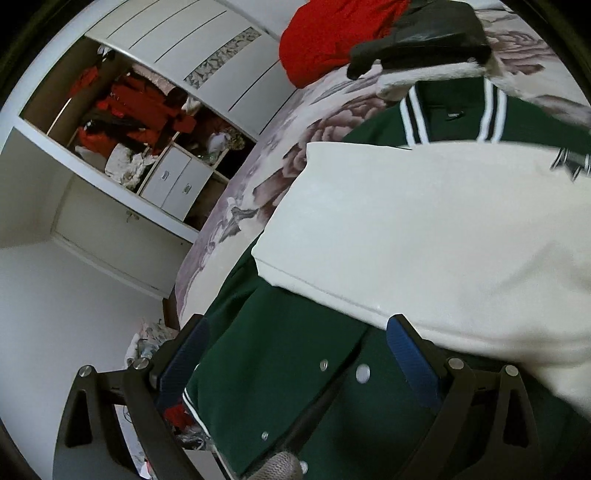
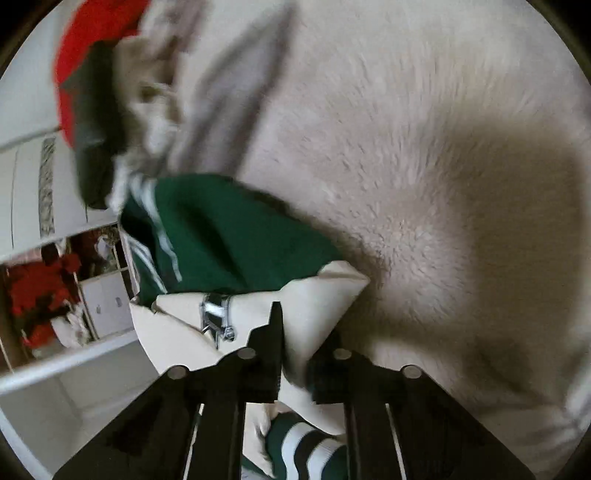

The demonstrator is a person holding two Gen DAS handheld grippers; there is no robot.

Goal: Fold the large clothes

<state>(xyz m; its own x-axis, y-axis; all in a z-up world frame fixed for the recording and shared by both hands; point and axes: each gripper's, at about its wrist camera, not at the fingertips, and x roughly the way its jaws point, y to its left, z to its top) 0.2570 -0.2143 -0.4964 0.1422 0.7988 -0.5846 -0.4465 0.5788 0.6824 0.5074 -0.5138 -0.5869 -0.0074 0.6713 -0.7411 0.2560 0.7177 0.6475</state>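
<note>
A green varsity jacket (image 1: 295, 369) with white sleeves and striped collar (image 1: 450, 110) lies on the bed. One white sleeve (image 1: 424, 229) is folded across its front. My left gripper (image 1: 295, 332) is open, its blue pads on either side of the jacket's snap-button front, just above it. In the right wrist view my right gripper (image 2: 295, 354) is shut on the white sleeve (image 2: 317, 314), near its striped cuff (image 2: 306, 454). The green body (image 2: 229, 236) shows beyond it.
The bed has a floral cover (image 1: 295, 155) and a fuzzy cream blanket (image 2: 424, 147). A red garment (image 1: 325, 33) and a black one (image 1: 424, 40) lie at the bed's far end. An open white wardrobe (image 1: 140, 122) stands left.
</note>
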